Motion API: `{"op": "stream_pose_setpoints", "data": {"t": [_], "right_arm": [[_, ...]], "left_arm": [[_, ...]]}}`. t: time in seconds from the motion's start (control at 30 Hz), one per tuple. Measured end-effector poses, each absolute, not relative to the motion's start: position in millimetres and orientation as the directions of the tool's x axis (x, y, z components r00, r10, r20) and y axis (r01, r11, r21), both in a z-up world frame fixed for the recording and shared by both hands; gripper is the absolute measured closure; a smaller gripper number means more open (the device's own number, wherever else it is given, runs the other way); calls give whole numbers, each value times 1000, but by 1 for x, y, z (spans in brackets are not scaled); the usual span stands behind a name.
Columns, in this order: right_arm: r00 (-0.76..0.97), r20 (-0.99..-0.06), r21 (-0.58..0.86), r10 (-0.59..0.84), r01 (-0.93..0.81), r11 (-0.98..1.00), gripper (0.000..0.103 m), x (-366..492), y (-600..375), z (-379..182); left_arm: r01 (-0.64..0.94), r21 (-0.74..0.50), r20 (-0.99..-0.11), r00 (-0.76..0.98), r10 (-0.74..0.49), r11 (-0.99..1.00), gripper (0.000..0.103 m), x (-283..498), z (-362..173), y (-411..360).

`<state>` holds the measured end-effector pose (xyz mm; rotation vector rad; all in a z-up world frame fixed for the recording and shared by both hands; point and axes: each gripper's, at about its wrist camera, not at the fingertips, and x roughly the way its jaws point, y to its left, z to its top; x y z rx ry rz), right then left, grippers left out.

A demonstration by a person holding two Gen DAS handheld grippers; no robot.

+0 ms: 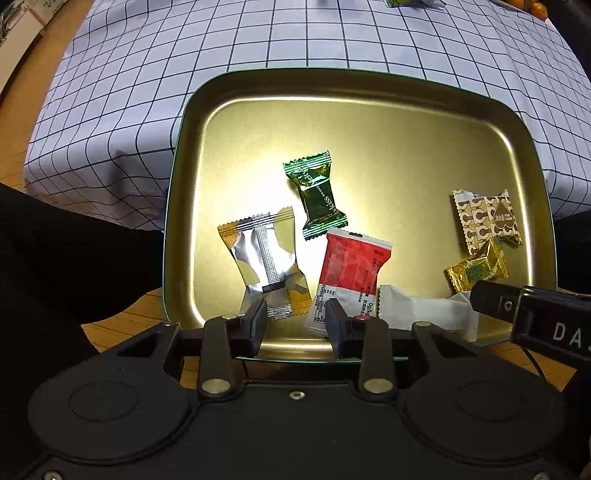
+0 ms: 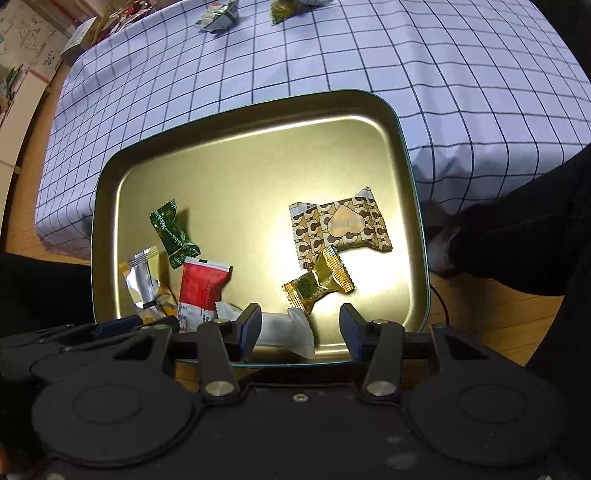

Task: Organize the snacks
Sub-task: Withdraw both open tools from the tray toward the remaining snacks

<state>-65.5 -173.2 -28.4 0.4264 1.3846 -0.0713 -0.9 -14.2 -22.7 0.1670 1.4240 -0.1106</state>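
The gold tray (image 2: 406,155) holds six snacks. Near its right side lies a brown patterned packet (image 2: 340,227), a gold candy (image 2: 319,286) touching its lower edge. Toward the tray's left sit a green candy (image 2: 173,232), a silver packet (image 2: 142,286) and a red packet (image 2: 201,291). A white packet (image 2: 284,328) lies by the near rim, partly between the right gripper's (image 2: 299,328) parted fingers.

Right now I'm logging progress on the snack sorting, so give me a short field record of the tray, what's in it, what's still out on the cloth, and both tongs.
container: gold metal tray, on the checked cloth's near edge
contents: six wrapped snacks
left group: silver-and-yellow foil packet, green twist-wrapped candy, red-and-white sachet
right group: brown patterned heart packet, gold candy
near edge: white packet
still outside: two wrapped snacks on the blue checked tablecloth
left tongs: open, empty
right tongs: open, over white packet
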Motion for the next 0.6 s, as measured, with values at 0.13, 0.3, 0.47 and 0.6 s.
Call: {"op": "stream_pose_setpoints", "data": {"t": [0.13, 0.3, 0.47, 0.6], "right_arm": [[205, -961, 244, 185, 314, 918, 53, -67, -174, -27], [226, -969, 174, 105, 314, 933, 53, -65, -171, -19], [234, -970, 134, 60, 316, 939, 54, -60, -171, -10], [236, -970, 137, 63, 313, 940, 54, -52, -171, -5]], "left_arm": [[156, 49, -986, 165, 22, 986, 60, 0, -14, -16], [138, 37, -986, 164, 14, 990, 60, 4, -8, -14], [120, 5, -988, 157, -14, 993, 60, 12, -2, -9], [113, 21, -984, 179, 1, 993, 60, 21, 4, -7]]}}
